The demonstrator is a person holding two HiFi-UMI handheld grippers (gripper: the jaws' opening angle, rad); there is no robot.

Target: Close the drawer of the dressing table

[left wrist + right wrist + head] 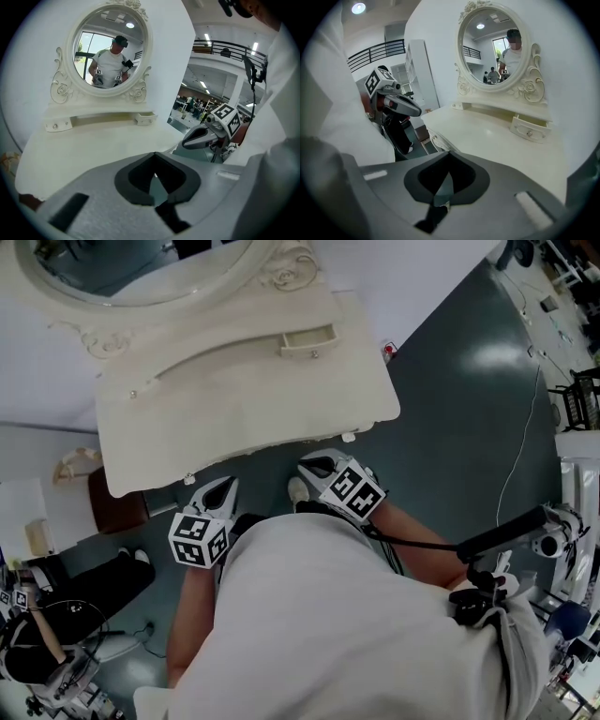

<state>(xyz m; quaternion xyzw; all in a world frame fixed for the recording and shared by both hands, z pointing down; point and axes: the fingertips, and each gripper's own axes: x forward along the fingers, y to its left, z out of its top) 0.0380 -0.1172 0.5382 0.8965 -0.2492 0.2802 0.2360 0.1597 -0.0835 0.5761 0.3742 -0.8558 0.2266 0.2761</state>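
Observation:
The cream dressing table [187, 427] with its oval mirror [110, 51] stands against the white wall. A small drawer [307, 341] below the mirror's right side is pulled out; it also shows as the drawer [145, 118] in the left gripper view and the drawer [529, 130] in the right gripper view. A matching drawer [58, 124] on the left side is pushed in. My left gripper [214, 498] and right gripper [319, 468] hover side by side at the table's near edge, well short of the drawer. Both are shut and hold nothing, as my left gripper [154, 175] and my right gripper [446, 176] show.
A brown stool [117, 502] sits under the table's left end. A seated person [37, 634] and gear are at the lower left. A thin cable [520, 456] runs across the grey floor at the right, with racks [577, 399] beyond.

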